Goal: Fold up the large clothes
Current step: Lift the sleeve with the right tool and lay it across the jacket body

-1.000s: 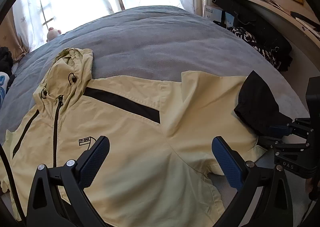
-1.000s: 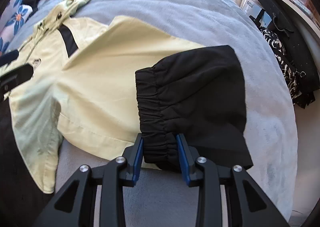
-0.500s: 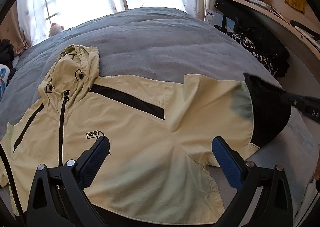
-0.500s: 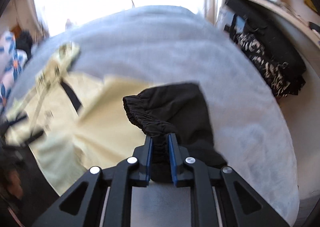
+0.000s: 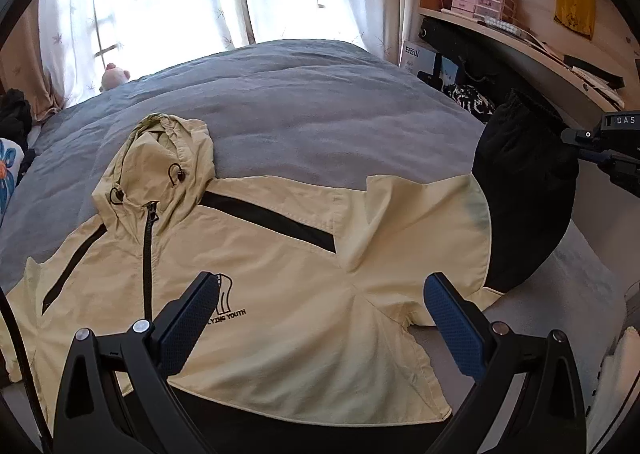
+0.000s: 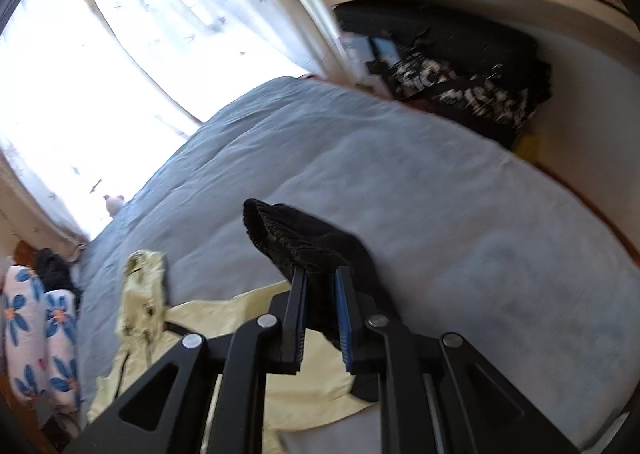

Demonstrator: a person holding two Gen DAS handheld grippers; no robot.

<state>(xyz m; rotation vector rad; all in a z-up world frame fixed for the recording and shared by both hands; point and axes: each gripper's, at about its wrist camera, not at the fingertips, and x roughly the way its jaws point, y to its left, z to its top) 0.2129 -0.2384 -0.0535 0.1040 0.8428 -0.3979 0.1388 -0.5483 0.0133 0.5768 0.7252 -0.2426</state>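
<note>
Pale yellow hooded zip jacket [image 5: 280, 294] of thin woven fabric, lying front side up and spread flat on the grey bed cover [image 5: 320, 114]. The hood [image 5: 168, 158] points toward the window, slightly crumpled, its black drawcords visible. A black zipper runs down the middle, closed; black stripes cross both shoulders, and a small black logo with lettering sits on the chest. One sleeve is partly raised off the bed — its black elasticated cuff section [image 5: 520, 190] [image 6: 304, 242] hangs in the air at the right, gathered and creased, while the yellow upper sleeve bends upward from the shoulder seam. The hem lies nearest the viewer, unfolded.
</note>
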